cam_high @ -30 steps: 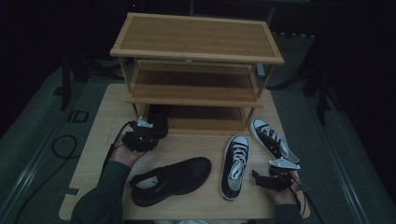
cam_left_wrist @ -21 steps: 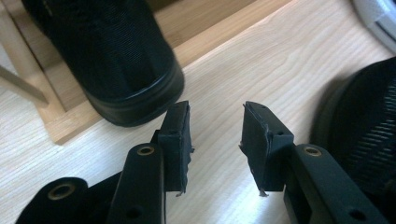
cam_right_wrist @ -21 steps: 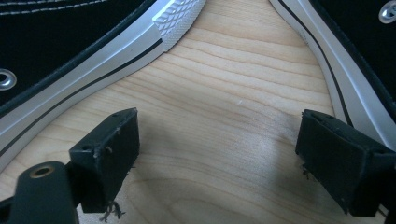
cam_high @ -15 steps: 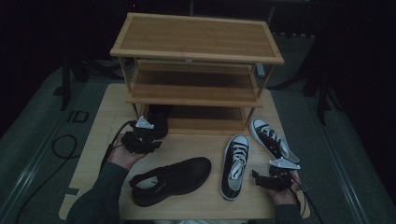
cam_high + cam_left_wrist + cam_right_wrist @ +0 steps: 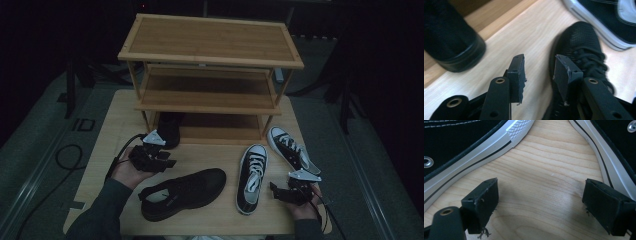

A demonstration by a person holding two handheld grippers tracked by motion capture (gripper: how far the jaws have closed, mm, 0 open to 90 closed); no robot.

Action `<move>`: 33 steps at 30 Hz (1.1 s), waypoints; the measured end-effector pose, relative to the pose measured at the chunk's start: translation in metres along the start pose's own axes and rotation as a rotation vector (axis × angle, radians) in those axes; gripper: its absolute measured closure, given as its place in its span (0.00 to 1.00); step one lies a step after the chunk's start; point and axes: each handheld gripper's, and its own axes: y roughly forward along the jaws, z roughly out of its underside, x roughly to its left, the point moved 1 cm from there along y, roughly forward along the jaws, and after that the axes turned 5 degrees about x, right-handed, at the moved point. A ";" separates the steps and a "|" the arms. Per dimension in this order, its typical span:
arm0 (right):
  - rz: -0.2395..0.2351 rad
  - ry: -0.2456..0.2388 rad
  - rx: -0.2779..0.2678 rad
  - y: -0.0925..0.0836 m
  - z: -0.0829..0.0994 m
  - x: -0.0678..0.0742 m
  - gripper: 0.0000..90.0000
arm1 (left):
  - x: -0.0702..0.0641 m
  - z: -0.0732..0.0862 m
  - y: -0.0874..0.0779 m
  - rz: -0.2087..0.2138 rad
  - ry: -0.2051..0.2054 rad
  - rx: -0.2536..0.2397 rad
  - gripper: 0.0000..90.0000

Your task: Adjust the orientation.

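Two grippers, left gripper [image 5: 165,161] and right gripper [image 5: 278,190], both stand open and empty. Next to the shoe rack [image 5: 210,60], grab the black shoe [image 5: 182,192] by its middle.

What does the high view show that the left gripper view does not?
High view alone: the three-tier bamboo shoe rack, the second black-and-white canvas sneaker at the table's right, and the right gripper, jaws open on nothing.

Left gripper view alone: a close look along the left gripper, whose jaws have just been opening, nothing between them.

Both: the light wooden table, the black mesh lace-up shoe, the black shoe on the rack's bottom shelf, and the nearer black-and-white sneaker.
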 end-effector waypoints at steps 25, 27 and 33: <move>0.000 -0.002 0.000 0.000 0.000 0.000 0.15 | -0.025 0.026 -0.015 0.085 0.107 0.083 0.66; 0.000 -0.002 0.001 0.000 0.000 0.000 0.15 | -0.026 0.027 -0.012 0.082 0.113 0.099 0.66; 0.000 -0.002 0.001 0.000 0.000 0.000 0.15 | -0.030 0.023 0.005 0.027 0.132 0.164 0.68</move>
